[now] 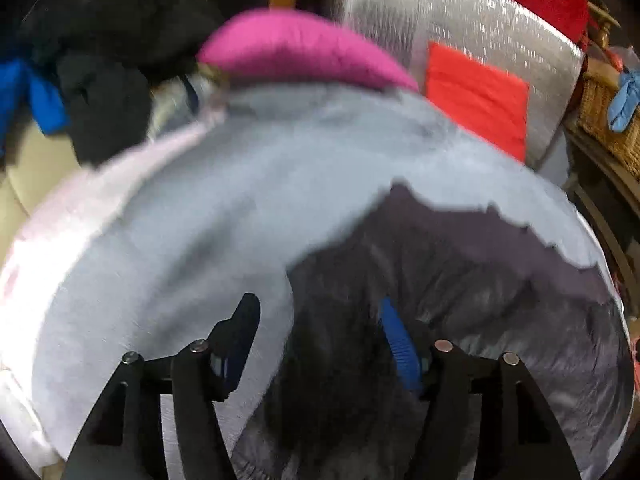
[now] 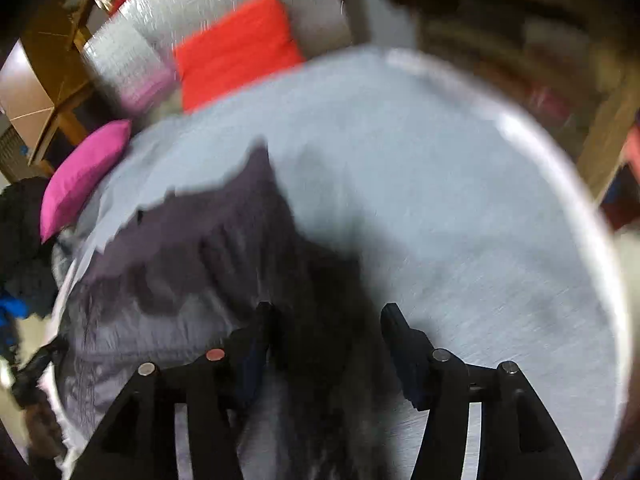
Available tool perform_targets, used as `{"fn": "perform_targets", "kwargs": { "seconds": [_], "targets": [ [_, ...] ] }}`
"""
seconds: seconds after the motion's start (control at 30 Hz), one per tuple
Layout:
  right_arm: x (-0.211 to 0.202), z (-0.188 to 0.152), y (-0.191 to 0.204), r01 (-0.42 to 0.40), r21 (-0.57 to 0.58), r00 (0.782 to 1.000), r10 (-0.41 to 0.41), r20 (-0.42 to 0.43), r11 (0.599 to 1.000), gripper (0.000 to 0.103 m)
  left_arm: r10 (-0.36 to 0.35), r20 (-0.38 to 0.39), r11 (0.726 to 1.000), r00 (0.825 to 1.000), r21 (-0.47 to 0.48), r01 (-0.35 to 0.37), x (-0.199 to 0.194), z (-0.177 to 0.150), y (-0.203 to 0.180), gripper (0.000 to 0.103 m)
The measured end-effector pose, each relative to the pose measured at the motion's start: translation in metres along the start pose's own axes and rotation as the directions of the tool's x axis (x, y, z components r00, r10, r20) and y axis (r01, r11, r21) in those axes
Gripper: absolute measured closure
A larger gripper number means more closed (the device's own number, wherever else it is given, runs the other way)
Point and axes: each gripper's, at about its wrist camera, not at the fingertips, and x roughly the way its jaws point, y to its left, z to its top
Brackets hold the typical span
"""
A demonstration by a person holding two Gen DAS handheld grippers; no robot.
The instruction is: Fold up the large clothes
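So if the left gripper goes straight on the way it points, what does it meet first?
Most likely the dark garment, which already lies between the left gripper fingers; the picture is blurred, so depth is unsure.

A silver quilted sofa back (image 1: pixel 480 20) carries a red cushion (image 1: pixel 478 100), with wooden furniture (image 2: pixel 52 64) beside it

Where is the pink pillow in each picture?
Left wrist view: the pink pillow is at the top centre, beyond the pale blue sheet.
Right wrist view: the pink pillow is at the left edge, tilted.
Shared landmark: the red cushion nearby.
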Motion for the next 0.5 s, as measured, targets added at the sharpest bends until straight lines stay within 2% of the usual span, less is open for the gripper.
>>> {"fn": "perform_targets", "kwargs": {
  "seconds": [0.1,0.2,0.23,0.3,0.37,0.4,0.43,0.5],
  "targets": [
    [-0.030,0.010,0.032,0.005,-0.086,0.995,0.004,0.102,0.996,0.035,-0.040,0.078,0.998,0.996,0.041,0.037,-0.018,0.010,-0.029,0.025],
    [-0.030,0.010,0.083,-0.028,-0.219,0.991,0.056,0.120,0.975,0.033,-0.095,0.060,0.987,0.994,0.135,0.086,-0.010,0.009,-0.066,0.022],
    [-0.023,0.009,0.098,-0.044,-0.258,0.991,0.075,0.109,0.965,0.033,-0.085,0.024,0.982,0.996,0.173,0.079,0.002,0.006,-0.082,0.022],
    [0.002,0.004,0.123,-0.056,-0.306,0.995,0.077,0.055,0.950,0.033,-0.014,-0.062,0.983,0.998,0.179,0.025,0.031,0.000,-0.094,0.022],
    [0.035,0.000,0.132,-0.009,-0.325,1.000,0.009,-0.002,0.946,0.033,0.051,-0.192,0.989,0.980,0.143,-0.023,0.066,-0.007,-0.087,0.022],
    [0.047,-0.002,0.131,0.038,-0.327,0.999,-0.046,-0.018,0.944,0.033,0.043,-0.221,0.994,0.974,0.110,-0.019,0.077,-0.011,-0.080,0.022],
    [0.065,-0.004,0.120,0.083,-0.301,0.994,-0.102,-0.049,0.950,0.029,0.033,-0.206,0.995,0.978,0.096,-0.014,0.080,-0.011,-0.077,0.022],
    [0.071,-0.003,0.100,0.027,-0.195,0.997,-0.041,-0.071,0.980,0.029,0.048,-0.180,0.991,0.982,0.129,-0.025,0.080,-0.014,-0.079,0.021]
  ]
}}
